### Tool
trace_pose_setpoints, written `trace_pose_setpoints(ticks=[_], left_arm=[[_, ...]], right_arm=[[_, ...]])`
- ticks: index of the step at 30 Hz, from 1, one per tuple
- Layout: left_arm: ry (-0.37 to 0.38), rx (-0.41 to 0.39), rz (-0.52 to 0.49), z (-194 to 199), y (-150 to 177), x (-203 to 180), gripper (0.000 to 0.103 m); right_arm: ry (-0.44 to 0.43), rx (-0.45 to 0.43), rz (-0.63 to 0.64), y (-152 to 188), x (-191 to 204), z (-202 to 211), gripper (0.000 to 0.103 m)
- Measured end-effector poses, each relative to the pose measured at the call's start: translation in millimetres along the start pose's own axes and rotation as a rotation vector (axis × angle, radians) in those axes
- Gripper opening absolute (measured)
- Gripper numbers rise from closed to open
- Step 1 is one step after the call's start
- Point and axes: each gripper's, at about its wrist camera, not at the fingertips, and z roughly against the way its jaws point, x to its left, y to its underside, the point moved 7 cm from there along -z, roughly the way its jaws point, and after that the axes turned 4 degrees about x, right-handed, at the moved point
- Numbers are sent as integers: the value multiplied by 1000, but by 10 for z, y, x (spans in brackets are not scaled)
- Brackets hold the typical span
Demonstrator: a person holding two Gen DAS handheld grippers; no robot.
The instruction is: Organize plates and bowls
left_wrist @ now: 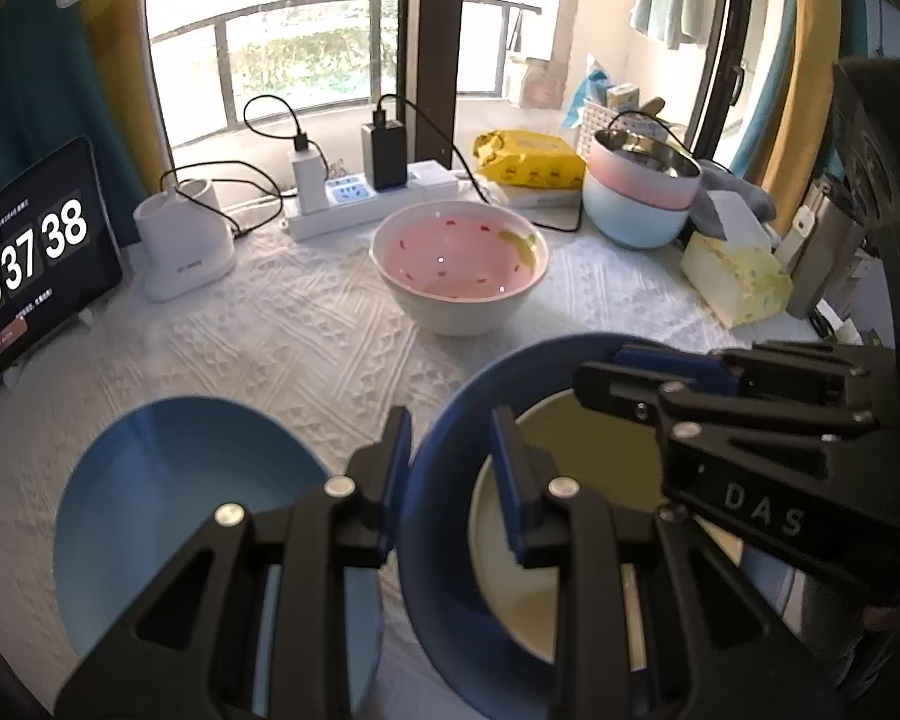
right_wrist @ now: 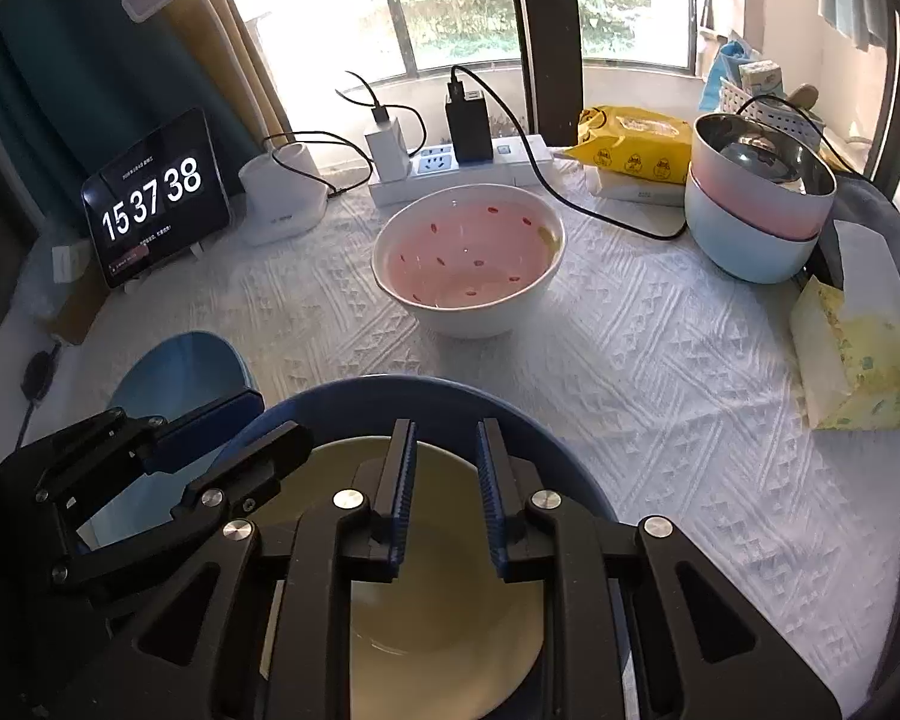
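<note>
A dark blue bowl (left_wrist: 432, 540) (right_wrist: 390, 402) sits at the near edge with a cream dish (left_wrist: 600, 480) (right_wrist: 444, 600) nested inside it. My left gripper (left_wrist: 450, 438) (right_wrist: 273, 420) is shut on the blue bowl's left rim, one finger inside and one outside. My right gripper (right_wrist: 444, 438) (left_wrist: 597, 363) hovers over the cream dish, and its pads stand a little apart with nothing between them. A light blue plate (left_wrist: 180, 510) (right_wrist: 174, 378) lies flat to the left. A white bowl with a pink inside (left_wrist: 459, 264) (right_wrist: 468, 258) stands mid-table.
Stacked pink and pale blue bowls (left_wrist: 642, 192) (right_wrist: 756, 210) stand at the back right, a tissue box (left_wrist: 738, 276) (right_wrist: 852, 348) beside them. A power strip (left_wrist: 354, 198) with cables, a white holder (left_wrist: 183, 246) and a clock tablet (left_wrist: 30, 258) line the back. White cloth (left_wrist: 300, 348) covers the table.
</note>
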Motion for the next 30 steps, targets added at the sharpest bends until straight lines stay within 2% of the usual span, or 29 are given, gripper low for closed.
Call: trace_pose_setpoints(ticks=[4, 8, 18, 20, 25, 30], left_arm=[[23, -11, 18, 80, -23, 10, 29], [29, -27, 25, 165, -61, 0, 31], [56, -52, 36, 342, -264, -17, 39], [67, -52, 42, 350, -320, -13, 43], [80, -54, 56, 327, -461, 35, 44], [84, -40, 58, 255, -574, 69, 44]], right_arm=[[-16, -6, -16, 9, -17, 59, 22], [-6, -42, -17, -7, -33, 185, 33], [3, -100, -14, -132, -122, 448, 35], [2, -109, -14, -183, -158, 476, 35], [-1, -122, -19, -299, -234, 507, 36], [-5, -118, -22, -436, -308, 447, 44]])
